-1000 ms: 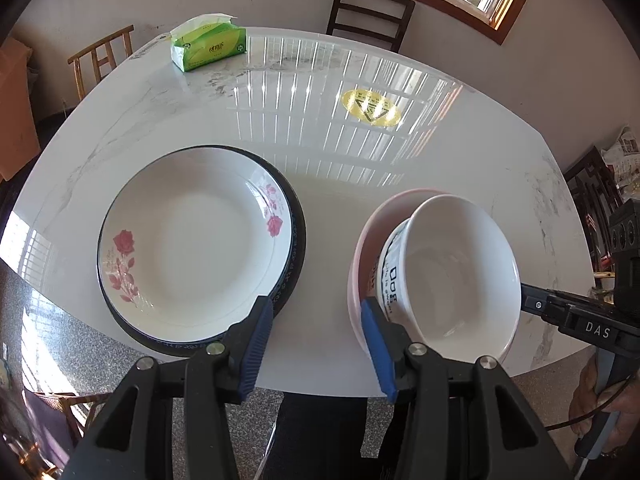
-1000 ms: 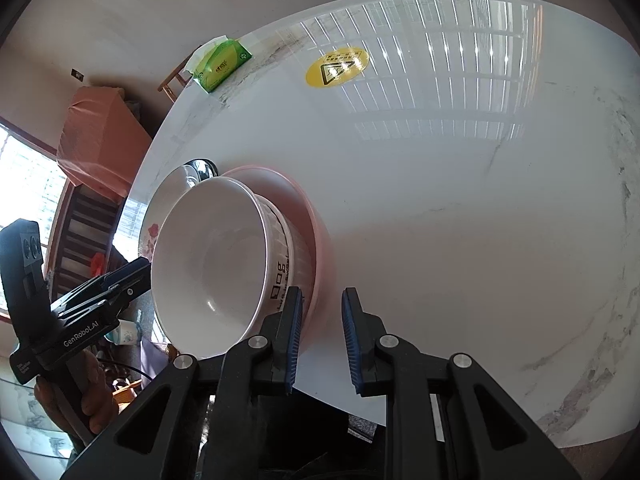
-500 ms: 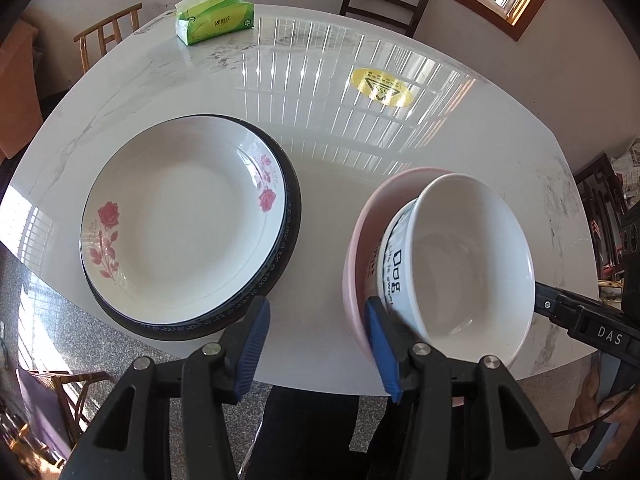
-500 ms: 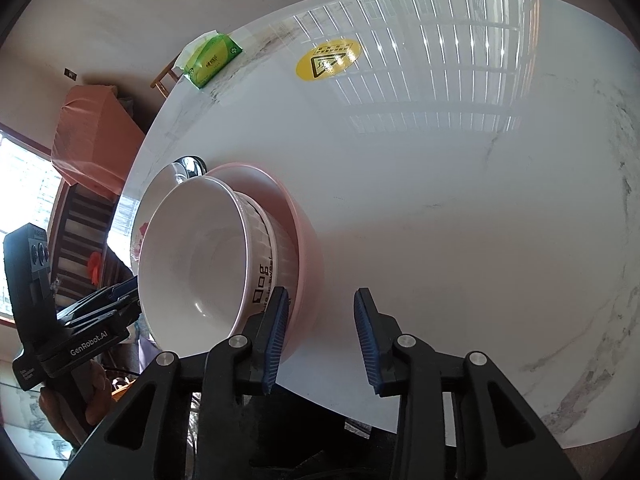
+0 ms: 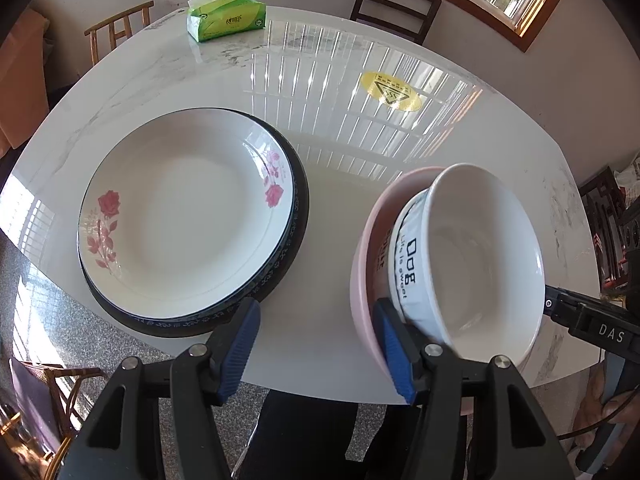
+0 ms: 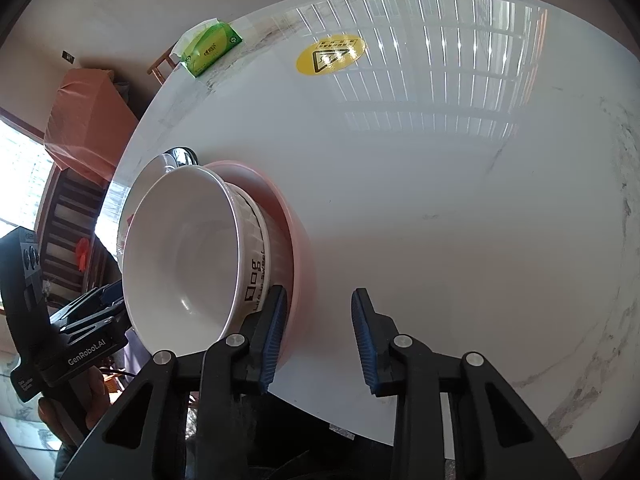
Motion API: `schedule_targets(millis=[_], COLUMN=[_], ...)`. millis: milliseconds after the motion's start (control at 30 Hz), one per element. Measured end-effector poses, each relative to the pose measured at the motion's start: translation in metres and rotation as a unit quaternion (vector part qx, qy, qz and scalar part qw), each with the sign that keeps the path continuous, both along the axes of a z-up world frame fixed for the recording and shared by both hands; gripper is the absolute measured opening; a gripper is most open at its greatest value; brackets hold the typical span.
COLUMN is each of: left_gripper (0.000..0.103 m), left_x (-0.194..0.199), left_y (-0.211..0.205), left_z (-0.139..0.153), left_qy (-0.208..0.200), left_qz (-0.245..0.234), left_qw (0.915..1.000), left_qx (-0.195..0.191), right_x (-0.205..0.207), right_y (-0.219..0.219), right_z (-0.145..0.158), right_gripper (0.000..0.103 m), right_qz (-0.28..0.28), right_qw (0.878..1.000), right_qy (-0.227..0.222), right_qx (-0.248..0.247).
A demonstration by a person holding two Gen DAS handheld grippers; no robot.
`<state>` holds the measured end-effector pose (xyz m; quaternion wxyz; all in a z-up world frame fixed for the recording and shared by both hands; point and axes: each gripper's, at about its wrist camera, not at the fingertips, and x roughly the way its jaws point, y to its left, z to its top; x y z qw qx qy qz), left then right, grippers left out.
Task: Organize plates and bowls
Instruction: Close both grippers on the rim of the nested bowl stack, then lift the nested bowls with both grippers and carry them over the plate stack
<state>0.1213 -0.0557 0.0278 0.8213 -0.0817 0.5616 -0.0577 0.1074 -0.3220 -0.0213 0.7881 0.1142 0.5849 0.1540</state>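
on the left part of the shiny white marble table (image 5: 328, 332), near its front edge, a white round plate with pink roses (image 5: 184, 216) sits on top of a black round plate with a blue patterned rim (image 5: 294, 240). the left gripper (image 5: 316, 348) hangs over the front edge with its blue pads wide apart. its jaws have just been opening. only bare table is between them. its right pad sits just beside the pink bowl, and i cannot tell if they touch.

to the right, close to the front edge, a white round bowl with black letters (image 5: 476, 264) sits inside a pale pink round bowl (image 5: 366, 248). the right gripper (image 6: 319, 334) is parted, with only table between its pads. its jaws have just been closing a little. its left pad is right by the pink bowl's rim.

at the far left corner lies a green pack of tissues (image 5: 226, 20). a round yellow sticker (image 5: 390, 91) is stuck further right, toward the far edge.
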Motion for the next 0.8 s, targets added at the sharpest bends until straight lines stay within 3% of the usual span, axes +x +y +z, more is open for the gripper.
schedule_targets(millis=[133,233,267,300,333,500,800], left_gripper=[0.055,0.035,0.019,0.011,0.011,0.011,0.010], left_x=[0.001,-0.003,-0.006,-0.007,-0.009,-0.006,-0.009], left_y=[0.005,-0.005,-0.009,-0.016,-0.019,-0.011,-0.008], left_z=[-0.001,0.004,0.006,0.008,0.008,0.008,0.013], left_qy=[0.000,-0.013,-0.020,-0.025,-0.027,-0.031,-0.036], left_qz=[0.003,-0.019,-0.027,-0.035,-0.035,-0.024,-0.017], left_qw=[0.9999,0.9997,0.9994,0.9991,0.9989,0.9992,0.9991], left_qx=[-0.013,-0.008,-0.006,0.003,0.019,-0.013,-0.011], right_x=[-0.003,-0.004,-0.004,-0.005,-0.005,-0.007,-0.008], right_y=[0.008,0.016,0.016,0.015,0.015,0.009,0.011], right_z=[0.004,0.008,0.008,0.008,0.008,0.006,0.003], right_gripper=[0.016,0.013,0.013,0.014,0.014,0.015,0.015], right_qz=[0.017,0.026,0.027,0.027,0.029,0.024,0.022], right_qw=[1.000,0.999,0.999,0.999,0.999,0.999,0.999], right_qy=[-0.007,-0.020,-0.022,-0.023,-0.021,-0.025,-0.026], right_qx=[-0.005,-0.023,-0.021,-0.010,-0.003,0.012,0.029])
